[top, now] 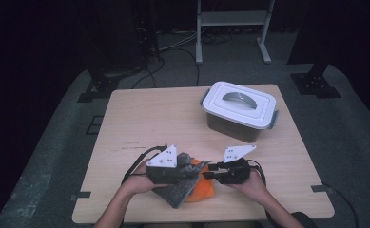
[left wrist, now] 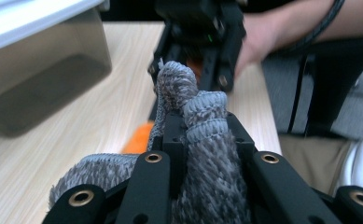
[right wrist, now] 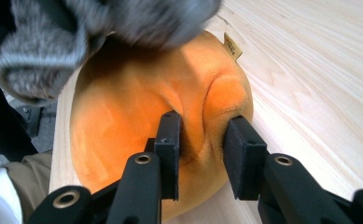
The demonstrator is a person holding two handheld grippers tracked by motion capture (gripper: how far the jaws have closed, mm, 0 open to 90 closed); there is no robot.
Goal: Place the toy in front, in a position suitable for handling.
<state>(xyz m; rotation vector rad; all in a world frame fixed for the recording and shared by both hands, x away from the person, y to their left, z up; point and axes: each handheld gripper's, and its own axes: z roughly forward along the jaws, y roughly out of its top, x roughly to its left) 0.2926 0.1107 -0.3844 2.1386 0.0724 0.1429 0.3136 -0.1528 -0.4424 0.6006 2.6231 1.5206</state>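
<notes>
The left gripper was clamped tight on the grey knitted cloth, a bunched fold of it pinched between the jaws and bulging up past them. The rest of that cloth draped down over the near part of the counter. Across from it, the right gripper had its jaws squeezing a ridge of the orange cloth, the pads pressing into the soft pile from either side. That orange piece lay flat on the counter, partly under the grey one, with a small tag at its far edge. Both hands sat close together at the near edge.

So the pick-up looked done on both sides: each cloth was in a grip. The separating seemed barely begun, since the two pieces overlapped. Farther back stood the white-lidded storage box, lid on and, as far as the dim high view allowed, latched. If the cloths belonged in there, opening it and stowing them all lay ahead.
</notes>
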